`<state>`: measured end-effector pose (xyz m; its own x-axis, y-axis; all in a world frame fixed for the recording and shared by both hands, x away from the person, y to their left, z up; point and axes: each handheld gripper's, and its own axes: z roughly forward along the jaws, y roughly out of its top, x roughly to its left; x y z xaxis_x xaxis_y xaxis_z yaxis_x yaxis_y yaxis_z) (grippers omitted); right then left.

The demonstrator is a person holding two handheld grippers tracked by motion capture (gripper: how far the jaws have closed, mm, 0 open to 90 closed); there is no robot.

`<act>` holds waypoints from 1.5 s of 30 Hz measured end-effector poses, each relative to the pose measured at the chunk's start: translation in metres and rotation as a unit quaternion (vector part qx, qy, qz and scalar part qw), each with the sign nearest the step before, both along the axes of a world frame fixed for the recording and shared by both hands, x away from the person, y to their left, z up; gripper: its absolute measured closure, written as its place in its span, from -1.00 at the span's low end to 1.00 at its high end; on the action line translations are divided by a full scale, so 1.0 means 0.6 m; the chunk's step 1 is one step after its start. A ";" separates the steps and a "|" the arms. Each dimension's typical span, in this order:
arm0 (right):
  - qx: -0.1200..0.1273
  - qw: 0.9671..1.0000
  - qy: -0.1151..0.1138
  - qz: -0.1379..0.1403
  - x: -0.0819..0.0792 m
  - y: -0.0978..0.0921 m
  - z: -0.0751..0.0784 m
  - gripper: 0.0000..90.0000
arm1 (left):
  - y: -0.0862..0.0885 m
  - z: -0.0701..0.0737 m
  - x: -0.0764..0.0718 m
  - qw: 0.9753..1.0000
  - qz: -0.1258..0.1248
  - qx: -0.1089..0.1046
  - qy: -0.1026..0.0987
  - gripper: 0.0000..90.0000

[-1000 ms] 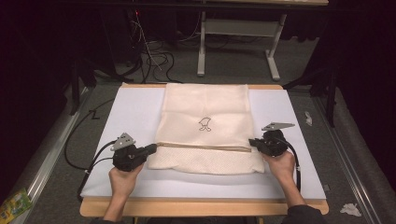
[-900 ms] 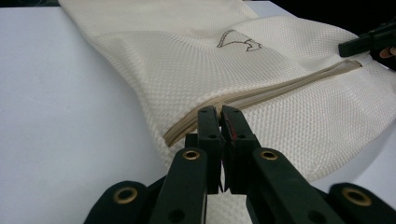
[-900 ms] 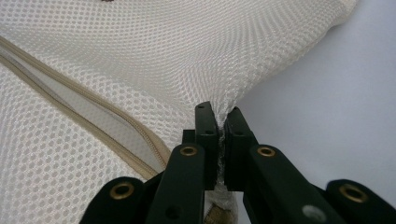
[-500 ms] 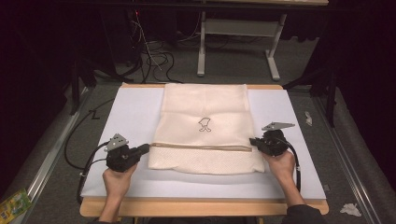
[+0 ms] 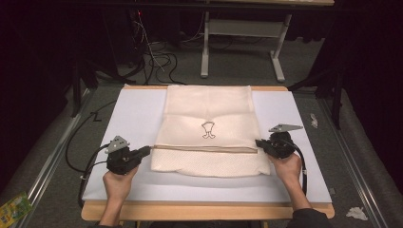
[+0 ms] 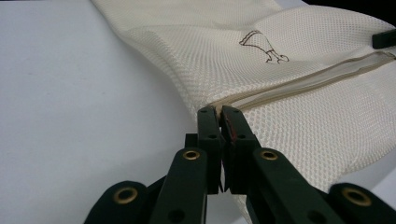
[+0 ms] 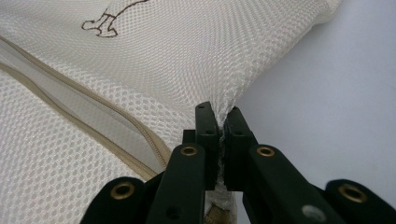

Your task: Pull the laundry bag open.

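Note:
A cream mesh bag [image 5: 209, 109] lies flat on the white board [image 5: 133, 114], a small dark bird logo [image 5: 207, 129] at its middle. A tan zip [image 5: 204, 148] runs across it from side to side. My left gripper [image 5: 147, 150] is at the zip's left end. In the left gripper view its jaws are shut on the bag's edge [image 6: 219, 114], right where the zip [image 6: 299, 84] ends. My right gripper [image 5: 259, 142] holds the bag's right edge. In the right gripper view its jaws pinch a ridge of mesh [image 7: 219, 116] just past the zip [image 7: 93, 112].
The board rests on a wooden table [image 5: 204, 211]. Beyond it are floor cables [image 5: 157, 59] and a white desk frame [image 5: 237, 28]. A green packet [image 5: 14, 206] lies on the floor at the left and white scraps [image 5: 355, 213] at the right.
My left gripper has shifted a little to the left along the zip line, still shut. The right gripper has stayed put.

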<state>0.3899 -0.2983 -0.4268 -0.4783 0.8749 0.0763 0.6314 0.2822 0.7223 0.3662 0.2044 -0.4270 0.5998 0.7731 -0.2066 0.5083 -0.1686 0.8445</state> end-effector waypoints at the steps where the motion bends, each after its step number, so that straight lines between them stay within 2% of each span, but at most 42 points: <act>1: 0.001 1.000 0.000 0.000 0.000 0.000 0.000 0.97 | 0.000 0.000 0.000 1.000 -0.001 0.000 0.001 0.94; 10: 0.009 1.000 -0.005 0.006 -0.001 0.002 -0.001 0.96 | 0.007 0.008 -0.011 1.000 -0.005 -0.014 -0.008 0.94; 14: 0.009 1.000 -0.001 0.006 -0.001 0.004 -0.004 0.95 | 0.005 0.005 -0.014 1.000 -0.007 -0.004 -0.004 0.94; 27: 0.016 1.000 0.012 0.004 -0.006 0.004 -0.024 0.94 | 0.000 -0.003 -0.015 1.000 -0.012 0.007 0.009 0.94; 37: 0.015 1.000 0.012 0.006 -0.011 0.007 -0.030 0.92 | 0.002 -0.012 -0.015 1.000 -0.010 0.012 0.025 0.93; 45: 0.010 1.000 0.013 0.005 -0.013 0.008 -0.036 0.89 | -0.001 -0.018 -0.016 0.999 -0.008 0.022 0.027 0.93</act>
<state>0.3820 -0.2934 -0.4487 -0.4852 0.8680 0.1062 0.6475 0.2750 0.7108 0.3566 0.2039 -0.4375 0.6017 0.7720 -0.2048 0.5493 -0.2139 0.8078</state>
